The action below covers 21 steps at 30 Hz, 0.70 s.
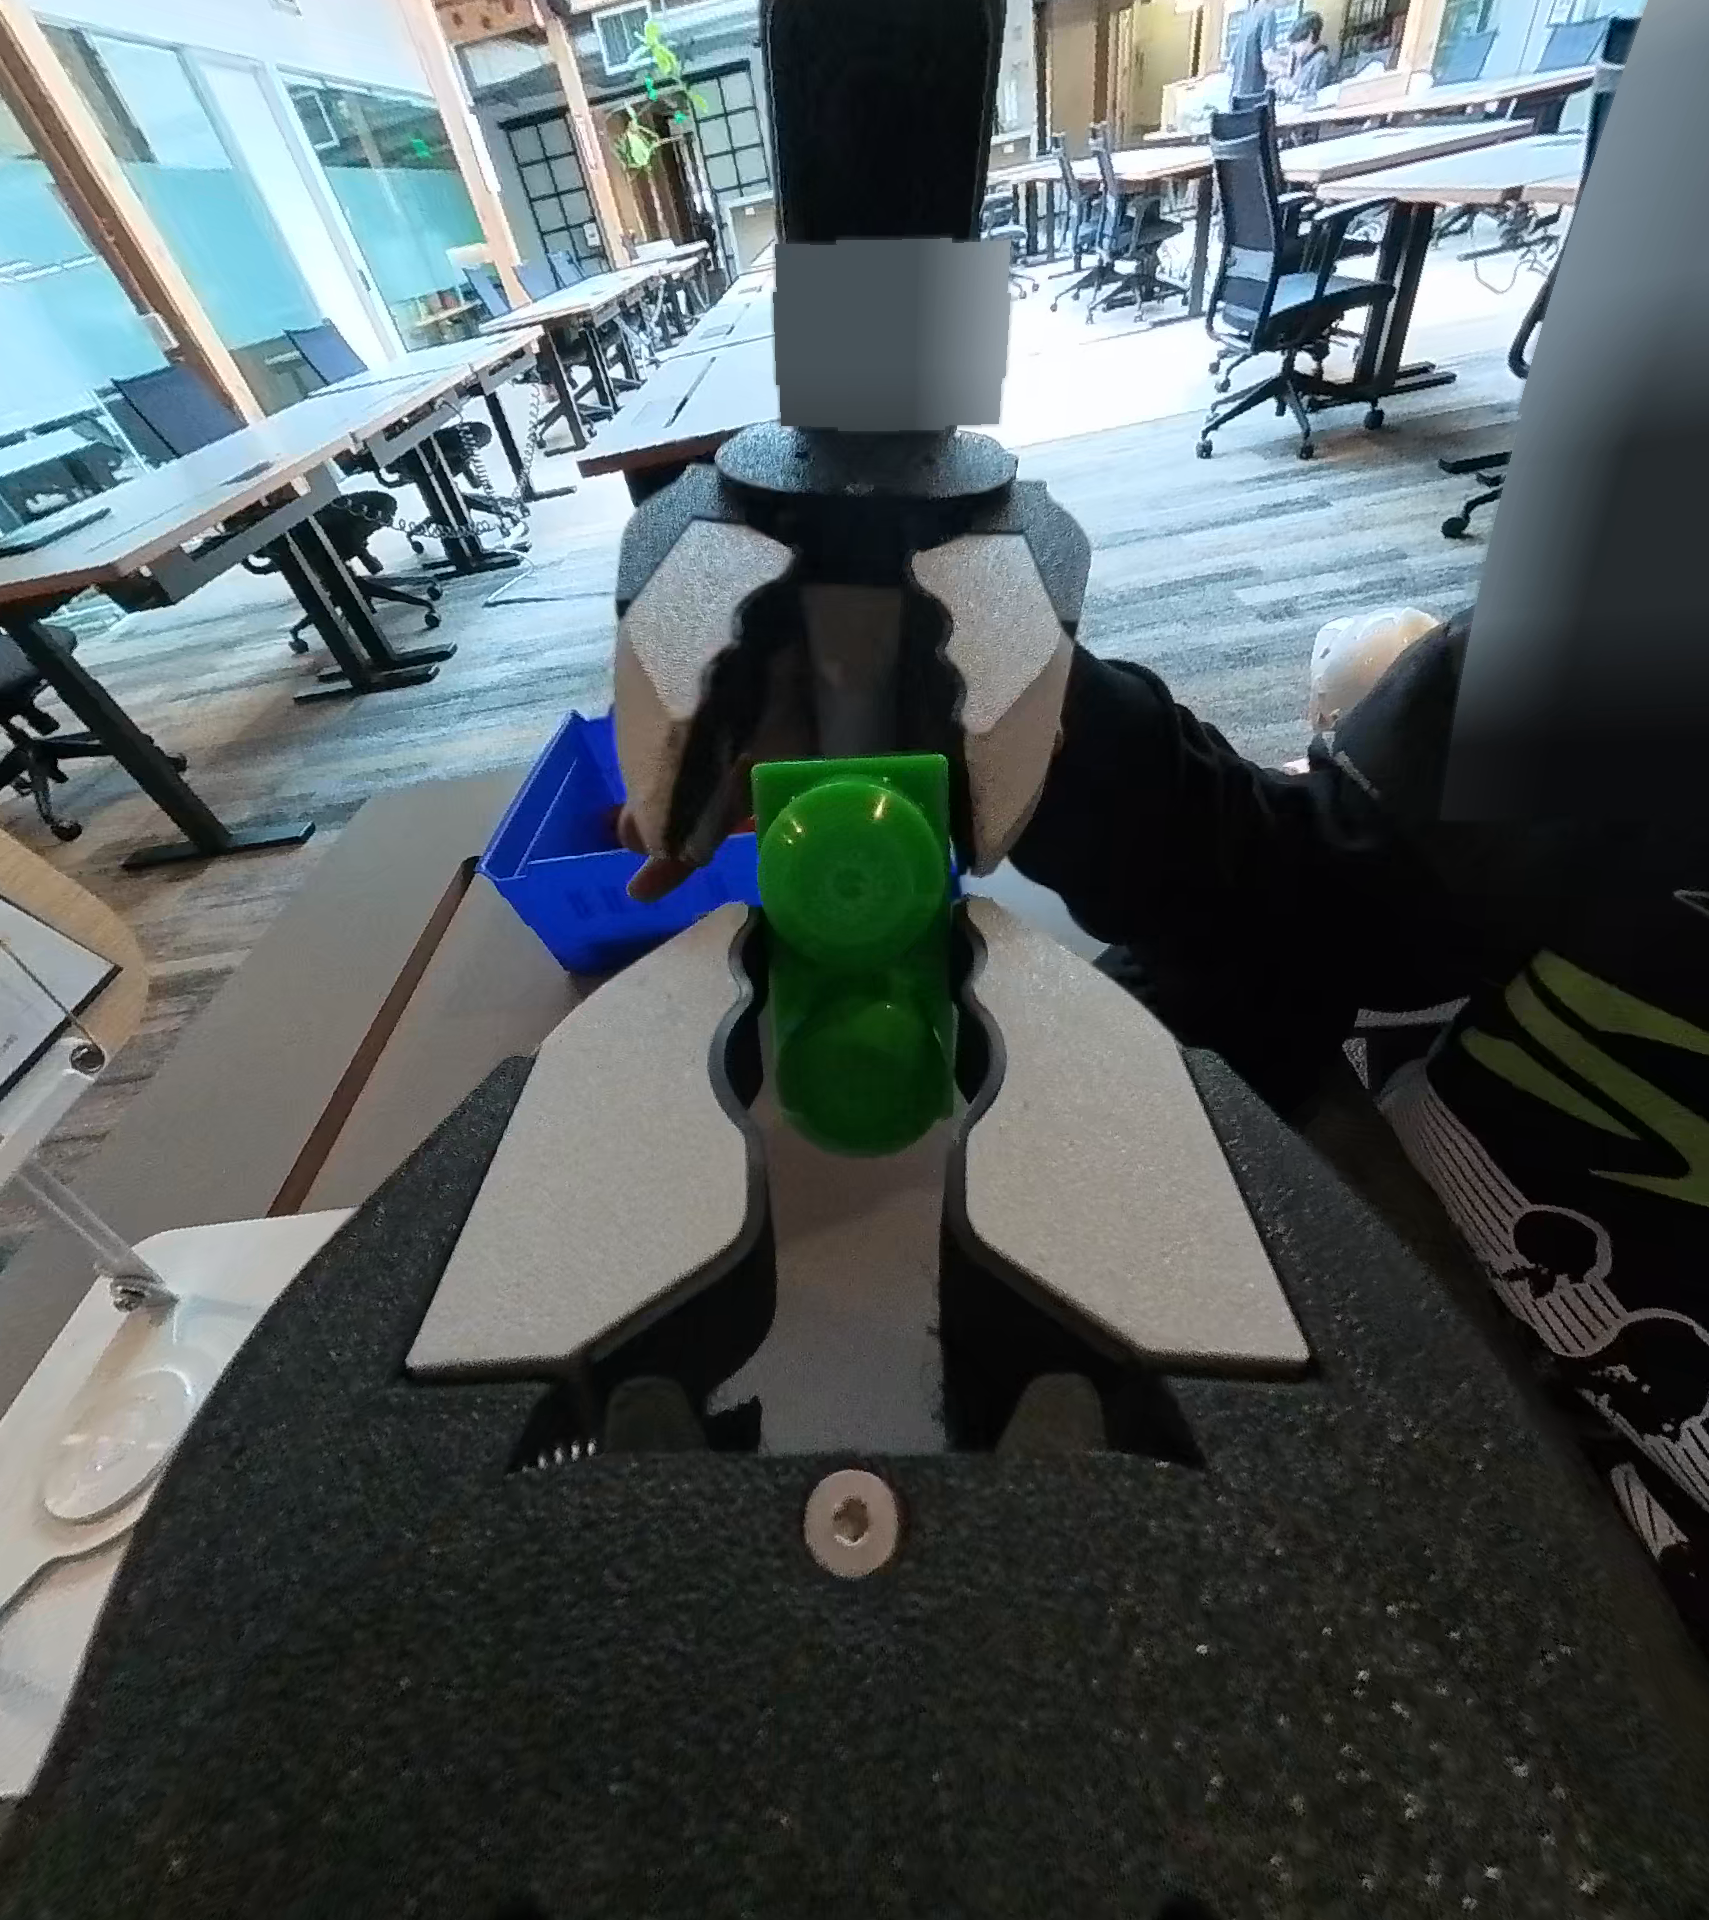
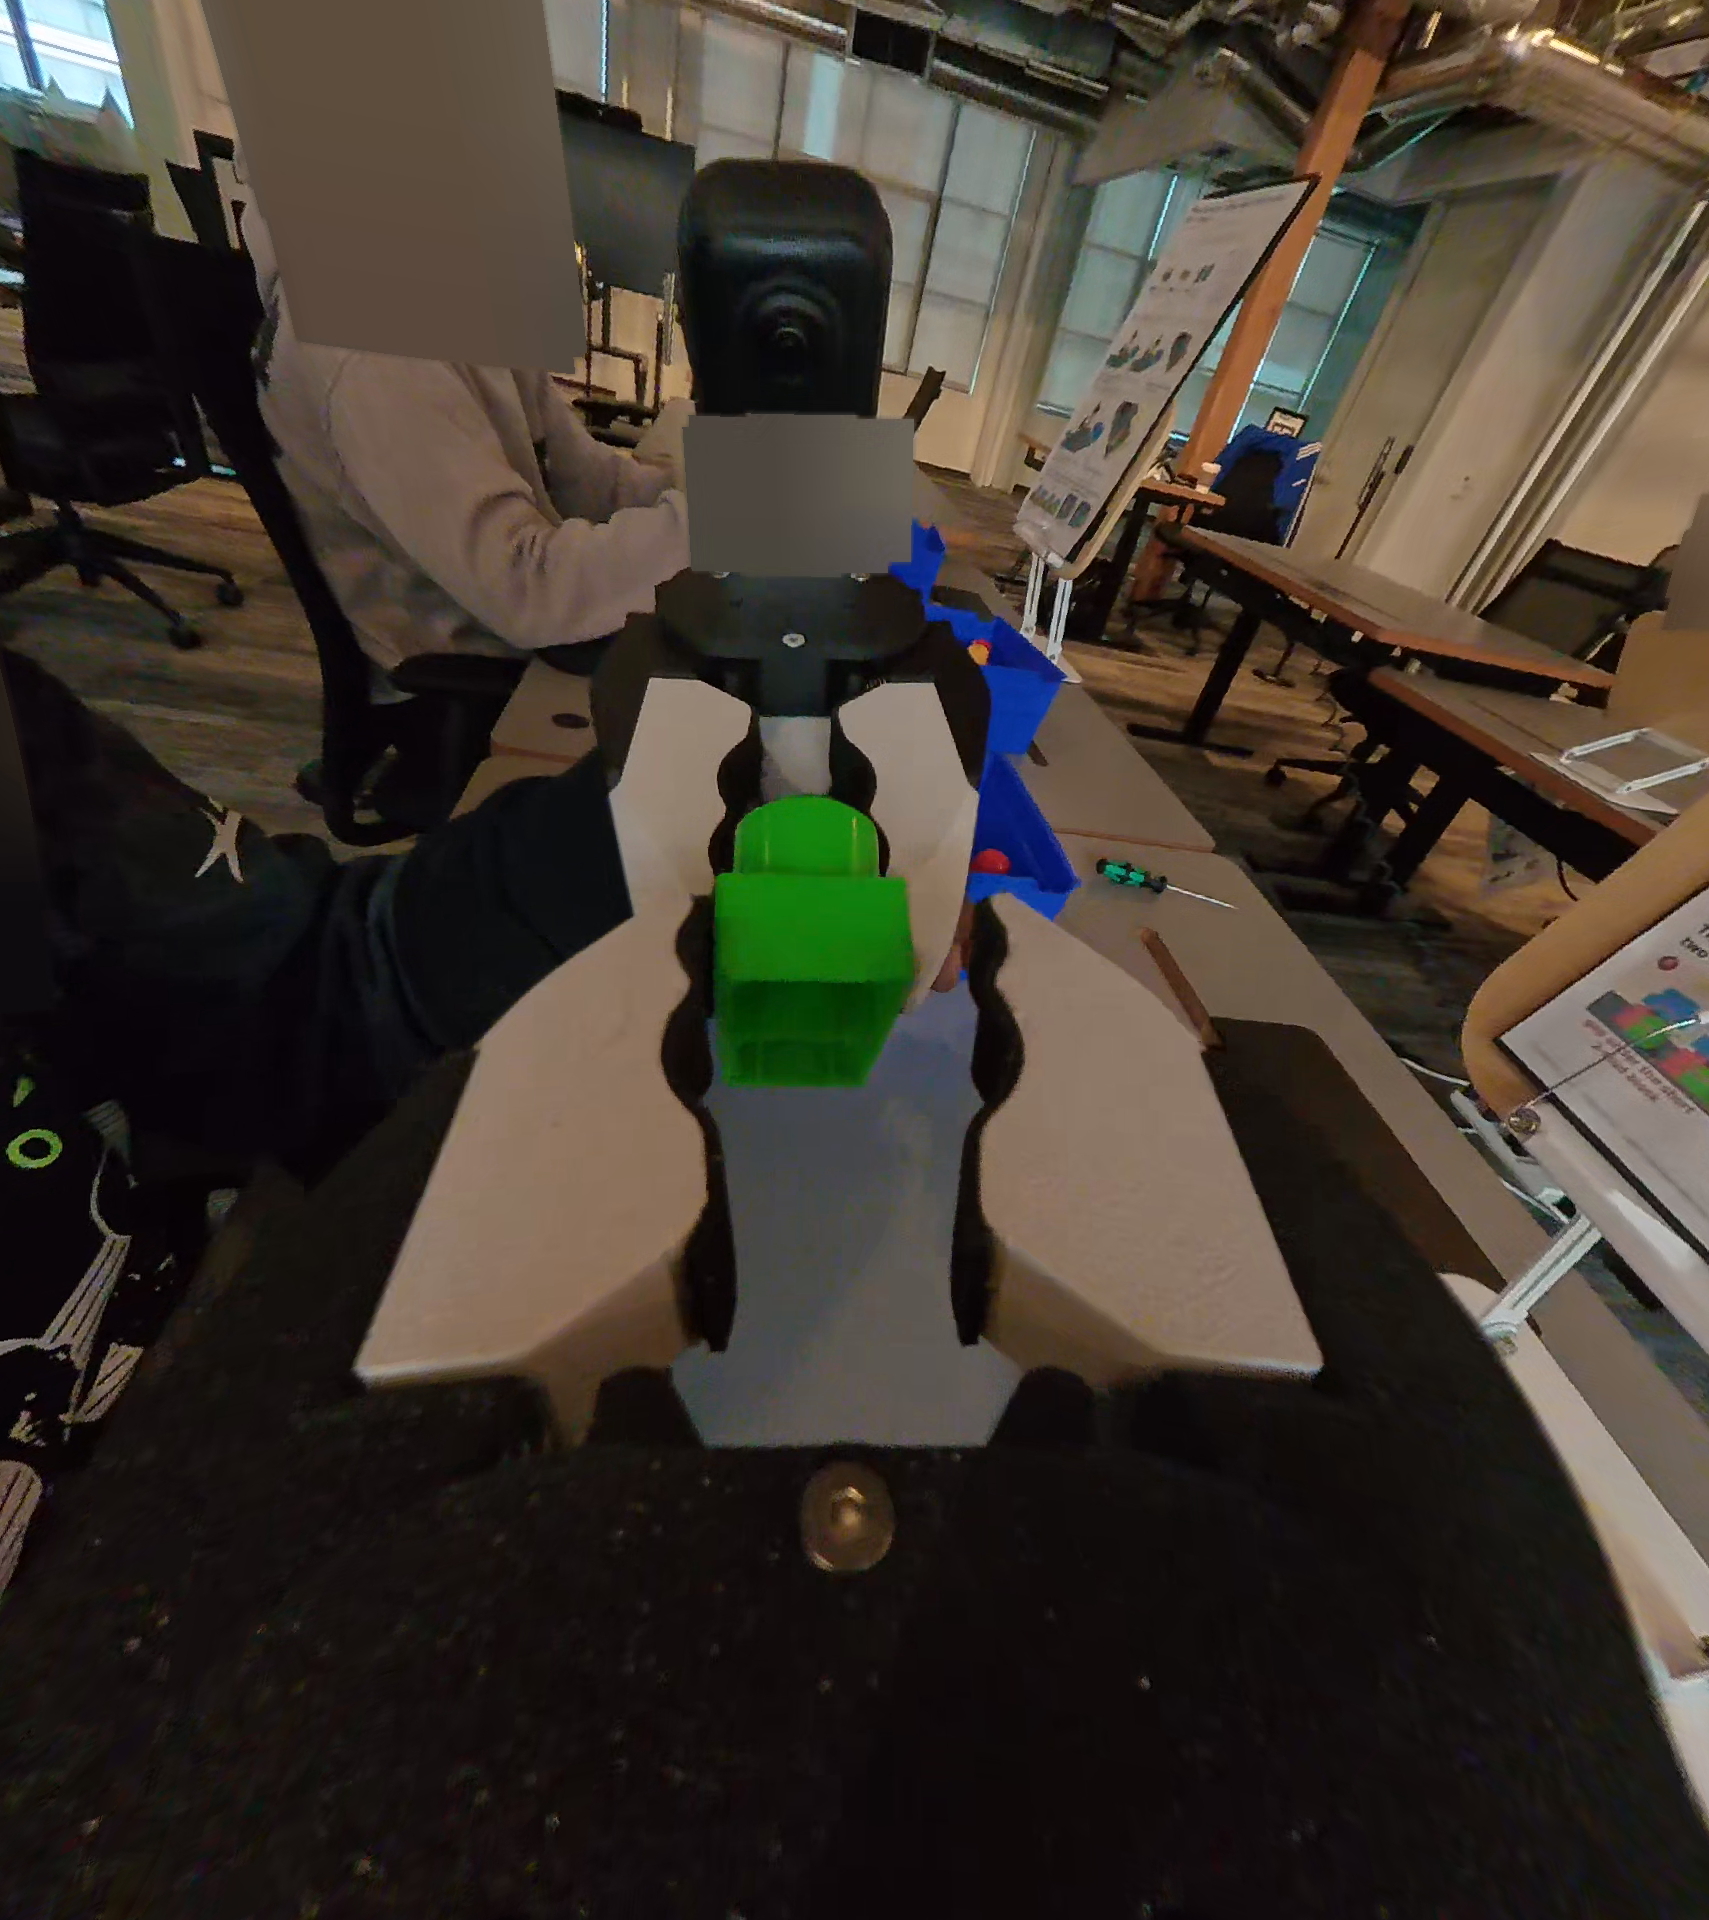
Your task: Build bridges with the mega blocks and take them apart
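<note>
A green two-stud mega block [image 1: 855, 987] is held in the air between my two grippers, which face each other tip to tip. My left gripper [image 1: 855, 914] is shut on its sides, with the studs facing its camera. In the right wrist view the block [image 2: 808, 977] shows its hollow underside. My right gripper [image 2: 839, 925] is open around the block's near end, with a gap at its right finger. The right gripper also shows in the left wrist view [image 1: 834, 842], and the left gripper in the right wrist view [image 2: 808, 831].
A blue bin [image 1: 559, 883] with red pieces stands on the grey table behind the grippers. Two blue bins [image 2: 1021, 842] show in the right wrist view, with a screwdriver [image 2: 1130, 876] beside them. Instruction boards [image 2: 1660, 1039] stand at the table edge. A person in a grey hoodie [image 2: 434, 499] sits nearby. The tips of both grippers are at nearly the same place.
</note>
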Motion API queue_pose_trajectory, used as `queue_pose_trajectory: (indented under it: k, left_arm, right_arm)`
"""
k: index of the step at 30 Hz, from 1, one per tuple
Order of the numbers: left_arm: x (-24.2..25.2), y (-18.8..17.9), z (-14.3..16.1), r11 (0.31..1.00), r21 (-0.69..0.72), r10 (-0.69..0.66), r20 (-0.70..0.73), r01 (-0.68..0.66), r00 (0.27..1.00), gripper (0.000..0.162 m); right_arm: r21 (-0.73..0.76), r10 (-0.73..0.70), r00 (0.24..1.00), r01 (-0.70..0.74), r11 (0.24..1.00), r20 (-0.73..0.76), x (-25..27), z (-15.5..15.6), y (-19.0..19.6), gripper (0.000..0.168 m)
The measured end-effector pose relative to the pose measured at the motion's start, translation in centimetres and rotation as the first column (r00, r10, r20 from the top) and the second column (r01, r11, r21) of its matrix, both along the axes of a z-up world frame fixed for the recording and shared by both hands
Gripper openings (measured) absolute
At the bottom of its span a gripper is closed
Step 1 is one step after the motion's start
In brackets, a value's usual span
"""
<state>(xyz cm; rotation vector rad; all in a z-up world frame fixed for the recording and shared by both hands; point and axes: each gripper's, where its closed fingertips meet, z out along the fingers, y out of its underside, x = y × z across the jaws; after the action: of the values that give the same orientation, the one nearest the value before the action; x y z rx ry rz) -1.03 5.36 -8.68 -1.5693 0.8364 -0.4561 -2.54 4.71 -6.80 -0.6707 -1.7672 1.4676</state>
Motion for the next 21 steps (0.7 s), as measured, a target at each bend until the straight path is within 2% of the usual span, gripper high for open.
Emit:
queue_pose_trajectory:
  k: [2, 10, 14, 19, 21]
  left_arm:
    - [-0.1, 0.1, -0.1, 1.0, -0.004, 0.009, -0.008, -0.009, 1.0, 0.033]
    - [-0.7, 0.2, 0.6, 0.999, 0.028, 0.037, 0.037, -0.038, 0.999, 0.035]
    - [-1.2, -0.1, 1.5, 0.999, 0.007, 0.036, 0.112, -0.037, 0.993, 0.071]
    - [-4.0, -0.3, 3.7, 0.983, 0.086, 0.146, 0.188, -0.165, 0.971, 0.093]
    - [-5.9, -0.4, 4.7, 0.956, 0.123, 0.234, 0.225, -0.266, 0.946, 0.093]
  right_arm:
    - [0.02, 0.018, 1.0, -0.018, 1.0, 0.005, 0.2, -0.2, -0.2, 0.036]
    - [0.019, -0.026, 0.999, 0.027, 0.999, -0.044, -0.2, 0.5, 0.0, 0.036]
    - [0.01, -0.07, 0.995, 0.071, 0.997, -0.07, -0.2, 1.1, 0.9, 0.036]
    - [0.016, -0.171, 0.98, 0.173, 0.985, -0.098, 0.7, 1.9, 3.3, 0.036]
    - [0.026, -0.247, 0.964, 0.25, 0.968, -0.098, 1.4, 2.2, 5.1, 0.035]
